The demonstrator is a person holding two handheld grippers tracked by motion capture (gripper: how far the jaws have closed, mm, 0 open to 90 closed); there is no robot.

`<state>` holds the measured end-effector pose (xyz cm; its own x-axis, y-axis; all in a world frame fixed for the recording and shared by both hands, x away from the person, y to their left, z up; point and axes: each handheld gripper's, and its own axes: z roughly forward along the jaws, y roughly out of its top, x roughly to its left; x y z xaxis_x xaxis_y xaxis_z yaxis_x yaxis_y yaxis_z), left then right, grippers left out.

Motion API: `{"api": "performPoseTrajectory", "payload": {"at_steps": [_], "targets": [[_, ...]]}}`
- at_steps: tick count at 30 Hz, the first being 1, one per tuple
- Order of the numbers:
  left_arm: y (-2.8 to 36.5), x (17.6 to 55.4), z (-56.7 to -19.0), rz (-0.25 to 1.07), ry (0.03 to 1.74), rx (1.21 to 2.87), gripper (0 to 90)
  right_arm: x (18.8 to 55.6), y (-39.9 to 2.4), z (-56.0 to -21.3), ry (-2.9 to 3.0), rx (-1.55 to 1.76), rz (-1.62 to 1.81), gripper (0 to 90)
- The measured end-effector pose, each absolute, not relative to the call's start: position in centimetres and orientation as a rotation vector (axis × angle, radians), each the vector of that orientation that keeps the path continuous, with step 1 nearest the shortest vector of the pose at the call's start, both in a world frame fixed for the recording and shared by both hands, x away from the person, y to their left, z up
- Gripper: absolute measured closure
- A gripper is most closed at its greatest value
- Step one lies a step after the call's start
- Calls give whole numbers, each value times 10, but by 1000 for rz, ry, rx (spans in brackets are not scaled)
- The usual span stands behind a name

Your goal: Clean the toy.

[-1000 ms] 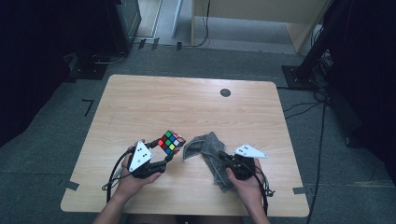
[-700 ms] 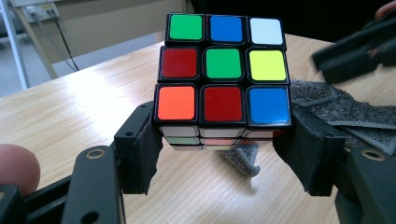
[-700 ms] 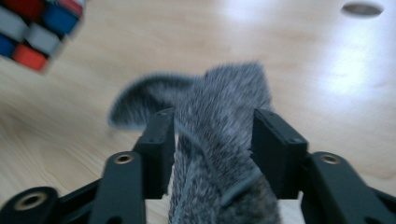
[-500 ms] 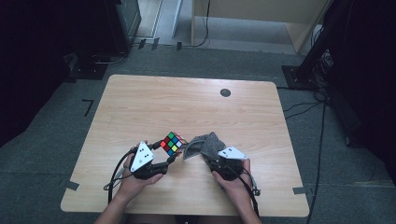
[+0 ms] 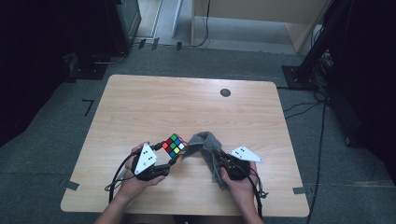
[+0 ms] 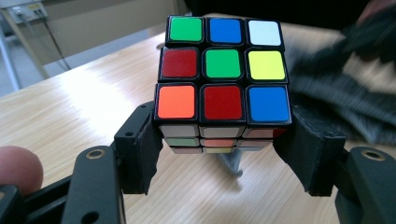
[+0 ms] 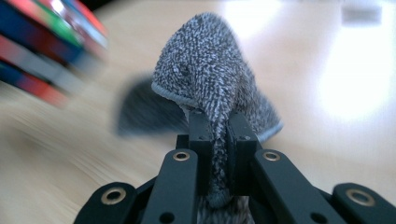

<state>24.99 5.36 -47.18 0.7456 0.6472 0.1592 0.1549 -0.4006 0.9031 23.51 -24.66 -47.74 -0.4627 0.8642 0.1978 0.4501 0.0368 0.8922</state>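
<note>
Left gripper (image 5: 173, 155) has the multicoloured 3x3 puzzle cube with black edges (image 5: 173, 145) clamped between its pads, jaws part-way apart, pressing on two opposite side faces. Cube sits lifted off the pale wood-grain bench (image 5: 154, 102), near the front edge and left of centre, one face tilted up. Likely reason: presenting that face to the cloth for wiping. In the left gripper view the cube (image 6: 223, 70) is square in the grip, with pads on the lower layers and the top face free.

Right gripper (image 5: 212, 161) is clenched on a fold of the grey knitted terry cloth (image 5: 208, 144); its jaws have just been closing on it. In the right gripper view the cloth (image 7: 210, 74) bunches up above the pinch like a pad. It touches or nearly touches the cube's right side; contact can't be confirmed. The rest of the cloth trails down toward the bench.
</note>
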Motion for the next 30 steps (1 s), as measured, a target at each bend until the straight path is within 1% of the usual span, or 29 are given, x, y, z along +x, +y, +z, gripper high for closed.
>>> {"api": "performPoseTrajectory", "payload": {"at_steps": [3, 6, 9, 13, 14, 20, 27, 30], "targets": [[44, 247, -475, 628, 596, 1980, 345, 222, -236, -453, 1895, 1184, 1539, 841], [31, 240, -477, 656, 548, 2021, 345, 213, -217, -441, 1958, 1035, 1605, 838], [19, 232, -476, 680, 487, 2059, 345, 206, -197, -439, 2044, 938, 1614, 836], [13, 224, -474, 695, 428, 2062, 346, 206, -180, -448, 2174, 892, 1548, 833], [12, 223, -474, 712, 422, 2063, 346, 207, -181, -449, 2177, 899, 1549, 832], [15, 224, -471, 698, 418, 2040, 348, 216, -206, -446, 2018, 1090, 1564, 829], [12, 221, -472, 691, 392, 2043, 348, 210, -188, -448, 2134, 968, 1602, 820], [14, 221, -470, 695, 394, 2028, 348, 211, -194, -445, 2081, 994, 1588, 820]]}}
